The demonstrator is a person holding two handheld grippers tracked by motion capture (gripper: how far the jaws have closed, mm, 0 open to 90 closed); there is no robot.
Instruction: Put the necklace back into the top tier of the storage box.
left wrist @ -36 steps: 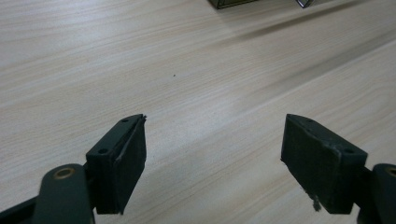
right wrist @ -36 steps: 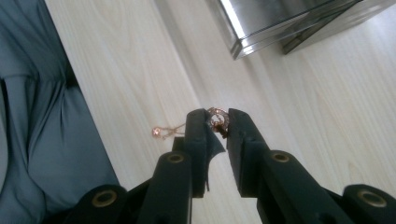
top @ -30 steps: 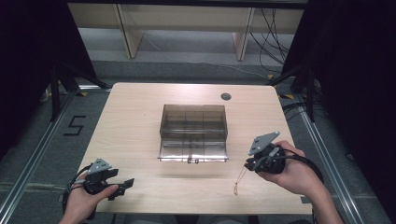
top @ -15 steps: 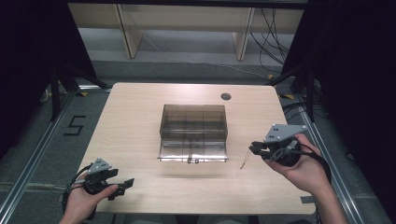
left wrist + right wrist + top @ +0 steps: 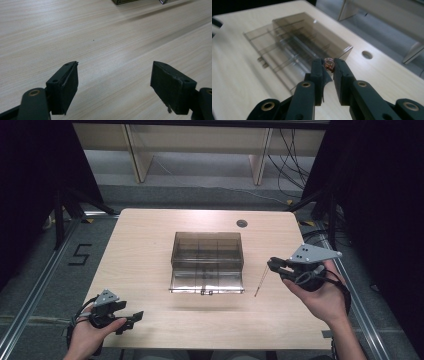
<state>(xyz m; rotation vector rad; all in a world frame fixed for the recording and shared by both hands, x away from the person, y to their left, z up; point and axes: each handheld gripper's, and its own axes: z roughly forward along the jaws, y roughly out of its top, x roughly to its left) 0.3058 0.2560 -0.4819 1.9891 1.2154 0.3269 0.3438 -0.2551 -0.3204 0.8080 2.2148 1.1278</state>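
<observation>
Right now the right gripper (image 5: pixel 272 265) is up off the table (image 5: pixel 150 250), out to the right of the smoky clear box (image 5: pixel 207 262), and its jaws are clamped on something small. From above it reads as a thin stick (image 5: pixel 261 282), pinched at its top end and slanting down and to the left, its low tip near the wood just beside the box's right front corner; whether that tip touches the table is hard to tell. Look along the right gripper (image 5: pixel 329 65) itself and a small coppery, rounded end (image 5: pixel 328 63) sits squeezed between the two black pads, right at their tips. The jaws are drawn in tight around it.

Behind those pads lies the box (image 5: pixel 312 42), a tinted plastic organiser with dividers inside, its lid folded open and lying flat on the table on the person's side.

Over at the near left corner, the left gripper (image 5: pixel 131 319) rests low by the table edge, well apart from the box. Its own camera shows the left gripper (image 5: pixel 113 82) with jaws spread wide, bare wood grain between them, gripping nothing.
</observation>
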